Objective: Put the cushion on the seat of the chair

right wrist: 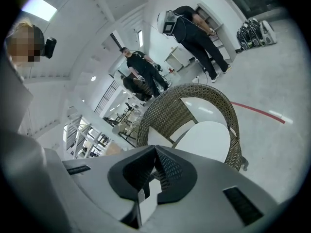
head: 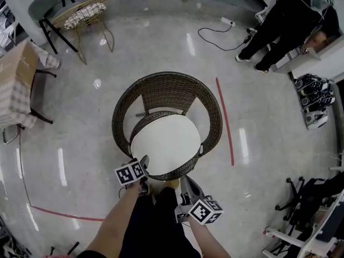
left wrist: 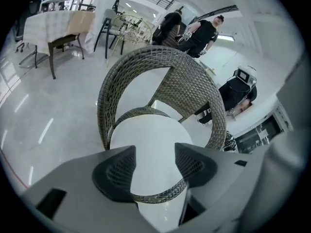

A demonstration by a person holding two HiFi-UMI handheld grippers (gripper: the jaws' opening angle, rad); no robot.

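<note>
A round white cushion (head: 165, 144) lies flat on the seat of the dark wicker chair (head: 209, 112) in the middle of the head view. My left gripper (head: 143, 165) hovers at the chair's front rim, just left of centre. In the left gripper view its jaws (left wrist: 154, 165) stand apart with nothing pressed between them; the cushion (left wrist: 146, 140) and the chair's front rim (left wrist: 160, 194) show through the gap. My right gripper (head: 185, 186) hangs nearer to me, off the chair. Its jaws (right wrist: 155, 152) are closed tip to tip and empty; the chair (right wrist: 194, 106) and cushion (right wrist: 206, 140) lie beyond.
A second chair with a striped cushion (head: 80, 15) and a cloth-covered table (head: 16, 85) stand at the left. A red tape line (head: 224, 120) runs right of the wicker chair. A person (head: 279, 26), a floor cable (head: 217, 36) and stacked gear (head: 314, 98) are at the right.
</note>
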